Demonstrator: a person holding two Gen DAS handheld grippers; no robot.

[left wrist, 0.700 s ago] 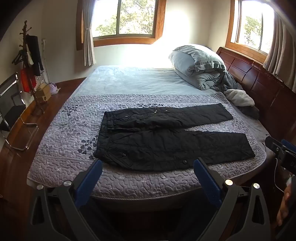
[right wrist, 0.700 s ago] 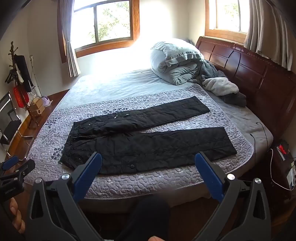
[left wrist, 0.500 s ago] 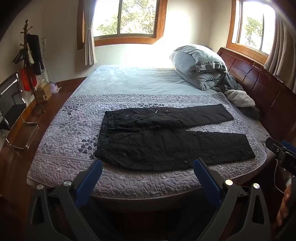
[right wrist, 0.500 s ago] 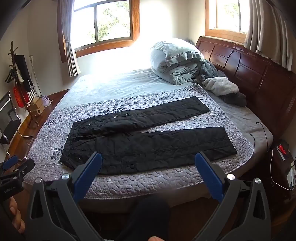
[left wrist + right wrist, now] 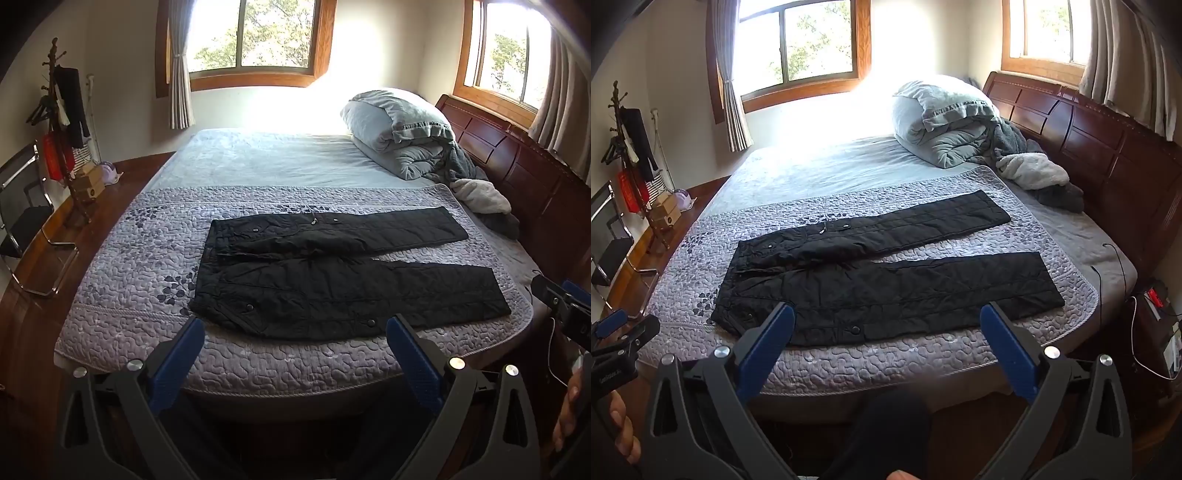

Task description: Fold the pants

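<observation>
Black quilted pants (image 5: 332, 280) lie flat on the purple quilt (image 5: 140, 266) of the bed, waist to the left and both legs spread apart toward the right; they also show in the right wrist view (image 5: 886, 280). My left gripper (image 5: 295, 328) is open and empty, held off the bed's near edge, fingertips just short of the near leg. My right gripper (image 5: 888, 314) is open and empty too, at the near edge in front of the near leg. Each gripper shows at the edge of the other's view.
A rolled grey duvet (image 5: 399, 129) and loose blankets (image 5: 480, 195) sit at the head end by the wooden headboard (image 5: 1108, 147). A coat stand (image 5: 59, 122) and a metal chair (image 5: 22, 206) stand on the left. Cables hang by the nightstand (image 5: 1152, 295) on the right.
</observation>
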